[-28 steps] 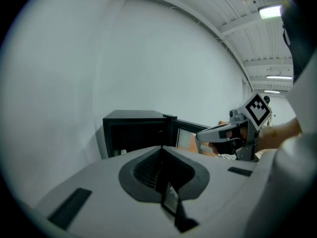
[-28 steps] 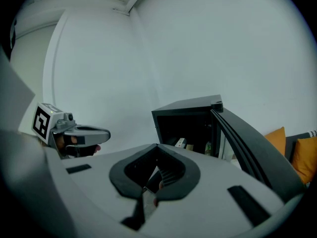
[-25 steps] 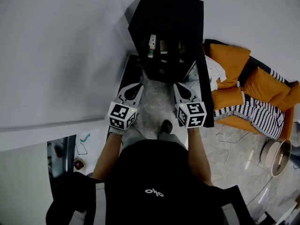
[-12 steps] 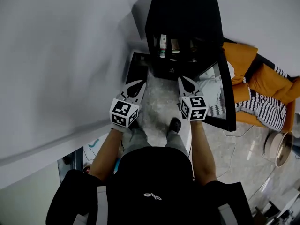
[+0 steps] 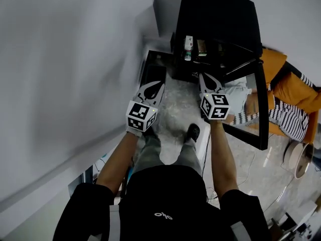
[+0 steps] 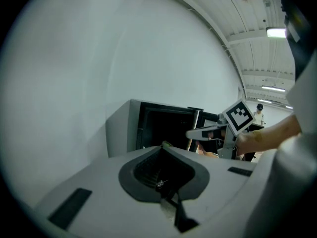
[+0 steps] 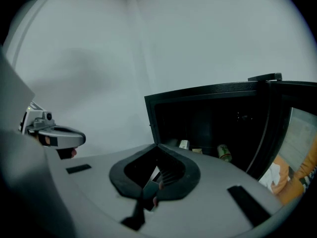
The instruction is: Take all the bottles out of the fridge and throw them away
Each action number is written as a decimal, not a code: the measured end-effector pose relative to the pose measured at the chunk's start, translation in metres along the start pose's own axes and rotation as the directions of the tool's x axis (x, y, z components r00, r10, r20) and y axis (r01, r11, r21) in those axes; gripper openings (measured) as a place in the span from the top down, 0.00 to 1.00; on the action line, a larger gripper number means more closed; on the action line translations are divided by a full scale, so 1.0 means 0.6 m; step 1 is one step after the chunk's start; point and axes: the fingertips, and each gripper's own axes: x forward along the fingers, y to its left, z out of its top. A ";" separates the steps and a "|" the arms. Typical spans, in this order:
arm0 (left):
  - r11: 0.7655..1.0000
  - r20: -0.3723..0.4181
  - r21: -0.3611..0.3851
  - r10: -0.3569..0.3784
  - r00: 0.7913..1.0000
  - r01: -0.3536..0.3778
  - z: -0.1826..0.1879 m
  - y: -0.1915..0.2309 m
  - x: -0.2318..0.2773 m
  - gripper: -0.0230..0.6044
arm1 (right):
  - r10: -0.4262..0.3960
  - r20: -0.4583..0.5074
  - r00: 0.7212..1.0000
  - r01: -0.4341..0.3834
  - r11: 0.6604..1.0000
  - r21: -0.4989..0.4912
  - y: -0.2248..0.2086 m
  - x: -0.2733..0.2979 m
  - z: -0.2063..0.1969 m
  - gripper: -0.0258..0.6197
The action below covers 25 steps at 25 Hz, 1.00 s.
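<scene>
Stepped closer to open fridge (image 5: 215,14); left gripper (image 5: 152,88), right gripper (image 5: 209,81) both pinched together, empty; bottles (image 5: 188,48) not grabbed yet.

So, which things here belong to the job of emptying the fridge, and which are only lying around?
Belong to the job: black fridge, its open door, the bottles inside, left claw and right claw, both shut and empty.
Only lying around: orange sofa, striped blanket.
</scene>
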 end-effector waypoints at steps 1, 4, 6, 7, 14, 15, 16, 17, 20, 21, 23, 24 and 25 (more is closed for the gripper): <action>1.000 0.001 -0.004 -0.003 1.000 0.003 -0.002 0.007 0.005 0.96 | -0.005 0.004 1.000 0.005 1.000 -0.001 0.000 0.012 0.001 0.96; 1.000 0.007 -0.010 -0.013 1.000 0.013 -0.004 0.023 0.030 0.96 | -0.018 0.017 1.000 0.018 1.000 -0.008 -0.006 0.045 -0.003 0.96; 1.000 0.010 -0.010 -0.023 1.000 0.023 -0.006 0.029 0.052 0.96 | -0.027 0.026 0.999 0.027 1.000 -0.010 -0.013 0.065 -0.009 0.95; 1.000 0.011 -0.011 -0.029 1.000 0.029 -0.006 0.031 0.063 0.96 | -0.030 0.030 0.999 0.031 0.999 -0.008 -0.016 0.076 -0.012 0.96; 0.998 0.012 -0.022 -0.060 0.998 0.060 -0.027 0.047 0.142 0.96 | -0.076 0.038 0.996 0.077 0.997 -0.012 -0.050 0.162 -0.051 0.95; 0.998 0.010 -0.024 -0.064 0.998 0.064 -0.031 0.050 0.151 0.96 | -0.091 0.036 0.995 0.091 0.996 -0.001 -0.059 0.176 -0.060 0.95; 0.997 0.009 -0.026 -0.068 0.998 0.068 -0.036 0.053 0.160 0.96 | -0.106 0.031 0.994 0.105 0.994 0.009 -0.068 0.190 -0.071 0.95; 0.997 0.008 -0.028 -0.071 0.997 0.071 -0.040 0.057 0.167 0.96 | -0.115 0.024 0.993 0.115 0.993 0.016 -0.076 0.205 -0.084 0.95; 0.996 0.008 -0.038 -0.077 0.997 0.077 -0.053 0.072 0.186 0.96 | -0.117 -0.010 0.993 0.117 0.993 0.022 -0.089 0.258 -0.125 0.80; 0.996 0.007 -0.040 -0.078 0.997 0.078 -0.059 0.077 0.192 0.96 | -0.120 -0.025 0.992 0.121 0.992 0.019 -0.093 0.276 -0.140 0.77; 0.996 0.002 -0.042 -0.082 0.997 0.082 -0.071 0.085 0.201 0.96 | -0.135 -0.060 0.989 0.136 0.991 0.002 -0.100 0.310 -0.170 0.70; 0.996 -0.002 -0.043 -0.085 0.996 0.084 -0.079 0.088 0.204 0.96 | -0.146 -0.076 0.986 0.146 0.989 -0.009 -0.104 0.325 -0.185 0.67; 0.995 -0.005 -0.044 -0.087 0.996 0.087 -0.086 0.092 0.207 0.96 | -0.159 -0.088 0.983 0.158 0.987 -0.018 -0.109 0.339 -0.197 0.64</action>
